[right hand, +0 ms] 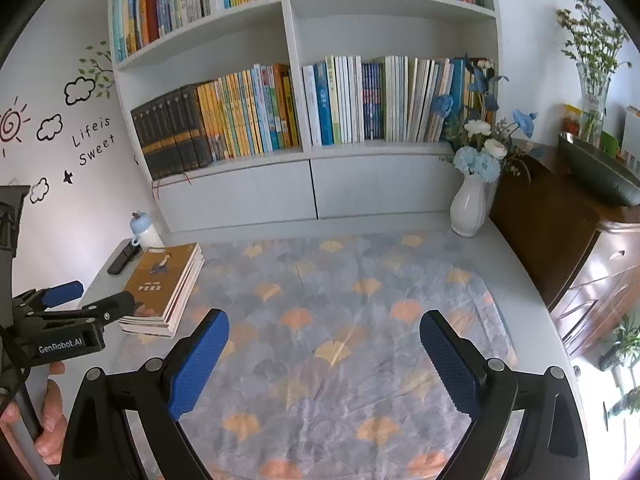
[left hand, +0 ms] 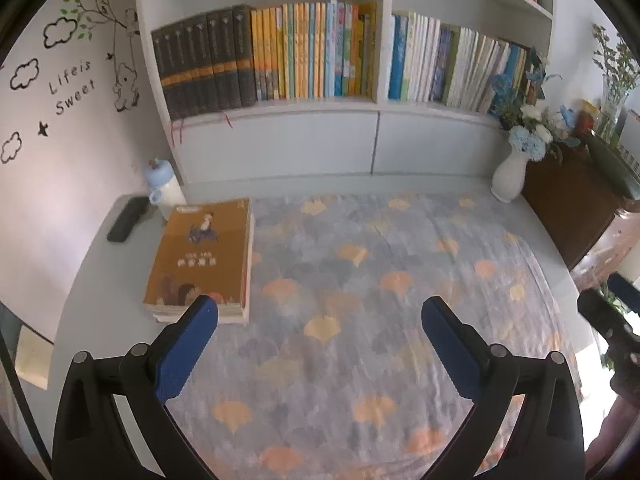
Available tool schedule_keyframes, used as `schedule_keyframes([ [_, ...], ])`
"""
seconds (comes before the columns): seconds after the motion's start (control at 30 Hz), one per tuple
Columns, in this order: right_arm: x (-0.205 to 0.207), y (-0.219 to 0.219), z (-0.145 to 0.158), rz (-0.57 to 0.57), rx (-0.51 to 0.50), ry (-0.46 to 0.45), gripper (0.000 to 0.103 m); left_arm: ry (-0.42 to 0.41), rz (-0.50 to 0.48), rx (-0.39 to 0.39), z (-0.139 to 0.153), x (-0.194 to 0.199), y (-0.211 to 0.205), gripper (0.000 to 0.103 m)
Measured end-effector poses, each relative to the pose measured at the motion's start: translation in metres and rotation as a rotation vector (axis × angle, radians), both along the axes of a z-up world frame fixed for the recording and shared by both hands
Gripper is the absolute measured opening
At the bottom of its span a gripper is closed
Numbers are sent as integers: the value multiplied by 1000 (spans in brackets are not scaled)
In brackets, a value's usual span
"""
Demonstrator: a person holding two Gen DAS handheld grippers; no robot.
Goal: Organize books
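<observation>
A small stack of books with an orange-brown cover on top (left hand: 202,256) (right hand: 164,284) lies flat at the left of the table, on the leaf-patterned cloth's edge. My left gripper (left hand: 320,316) stands open with nothing between its blue pads; its left finger (left hand: 188,344) overlaps the stack's near corner in the picture. From the right wrist view the left gripper (right hand: 90,296) hovers just left of the stack, its fingers apart. My right gripper (right hand: 324,332) is open over the bare middle of the cloth. The white bookshelf (left hand: 280,116) (right hand: 304,156) behind holds rows of upright books.
A white vase of blue and white flowers (left hand: 512,176) (right hand: 470,204) stands at the back right. A baby bottle (left hand: 164,188) (right hand: 144,232) and a black remote (left hand: 126,218) (right hand: 122,260) lie behind the stack. A brown cabinet (right hand: 560,232) flanks the right side.
</observation>
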State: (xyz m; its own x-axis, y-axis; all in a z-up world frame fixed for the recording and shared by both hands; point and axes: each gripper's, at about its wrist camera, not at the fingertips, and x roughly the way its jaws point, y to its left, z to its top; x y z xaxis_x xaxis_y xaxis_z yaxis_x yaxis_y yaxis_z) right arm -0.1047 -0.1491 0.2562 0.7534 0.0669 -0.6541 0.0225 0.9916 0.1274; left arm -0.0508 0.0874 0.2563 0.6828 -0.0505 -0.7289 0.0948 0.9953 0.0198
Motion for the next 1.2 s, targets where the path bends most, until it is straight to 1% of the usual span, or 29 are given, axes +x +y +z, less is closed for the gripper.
schedule_keyframes([
  [0.07,5,-1,-2,-12,10,6,95,-68,15,-7,9,0,5,102],
  [0.1,6,-1,-2,-17,9,5,95,-114,19,-24,16,-2,9,102],
  [0.17,9,-2,-2,-28,4,-1,95,-172,20,-42,23,-3,14,102],
  [0.23,13,-3,-2,-36,5,-8,95,-203,5,-37,23,-1,15,102],
  [0.3,18,-3,-2,-40,5,-8,95,-153,-17,-20,18,9,13,102],
  [0.37,22,-2,-5,-42,-1,-1,95,-97,-46,-28,9,17,9,102],
  [0.5,30,-2,-12,-40,8,27,95,-45,-58,-10,-5,24,-2,102],
  [0.57,31,-4,-14,-43,10,33,95,-24,-65,-13,-8,25,-6,102],
  [0.73,34,-10,-17,-57,23,42,95,1,-57,-30,-11,27,-8,102],
  [0.87,33,-11,-17,-55,25,35,95,4,-32,1,-11,27,-8,102],
  [1.07,32,-11,-18,-41,30,41,95,7,-17,13,-12,25,-5,102],
  [1.2,32,-9,-18,-31,25,43,95,10,3,45,-13,23,-4,102],
])
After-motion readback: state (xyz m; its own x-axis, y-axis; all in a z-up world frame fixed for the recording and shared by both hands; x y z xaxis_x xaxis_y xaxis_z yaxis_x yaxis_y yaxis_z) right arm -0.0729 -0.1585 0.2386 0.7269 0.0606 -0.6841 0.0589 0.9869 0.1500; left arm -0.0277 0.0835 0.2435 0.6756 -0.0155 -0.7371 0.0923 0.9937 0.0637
